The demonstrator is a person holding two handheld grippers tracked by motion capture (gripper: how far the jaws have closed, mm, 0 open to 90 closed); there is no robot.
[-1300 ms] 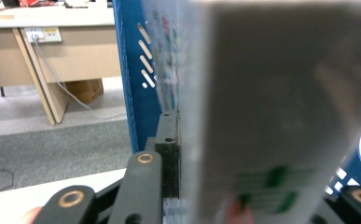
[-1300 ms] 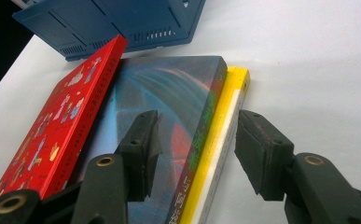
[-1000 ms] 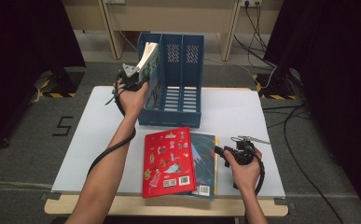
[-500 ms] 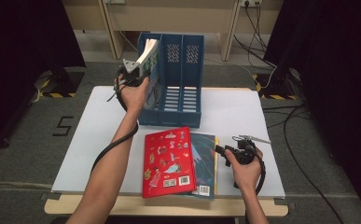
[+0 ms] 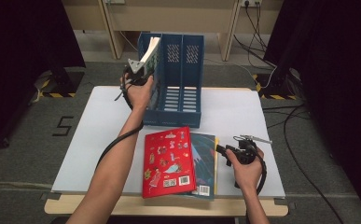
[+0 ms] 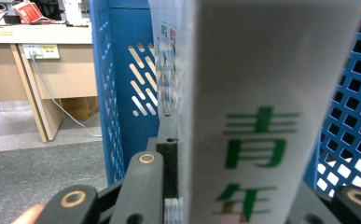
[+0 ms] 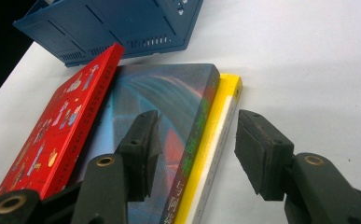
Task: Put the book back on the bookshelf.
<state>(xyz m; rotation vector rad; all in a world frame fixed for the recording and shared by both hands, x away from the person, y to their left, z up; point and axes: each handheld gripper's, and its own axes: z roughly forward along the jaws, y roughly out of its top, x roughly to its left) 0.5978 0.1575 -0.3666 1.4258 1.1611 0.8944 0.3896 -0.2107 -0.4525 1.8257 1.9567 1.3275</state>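
The left gripper [image 5: 143,70] clamps a white book [image 6: 267,116] upright at the blue file rack's [image 5: 183,84] leftmost slot; the right gripper [image 7: 194,154] hangs open beside the stacked books [image 5: 201,161] on the bench [image 5: 94,135].

High view overhead, tongs views close, sharing rack [image 5: 178,84]

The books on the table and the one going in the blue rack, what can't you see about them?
- Held book, left gripper view: cover hidden, spine faces the camera; lower characters cut off.
- Yellow book, high view: buried under the dark book; just an edge shows.
- Red book, high view: cover pictures too small.
- Rack, high view: floor of left slot hidden by hand and book.
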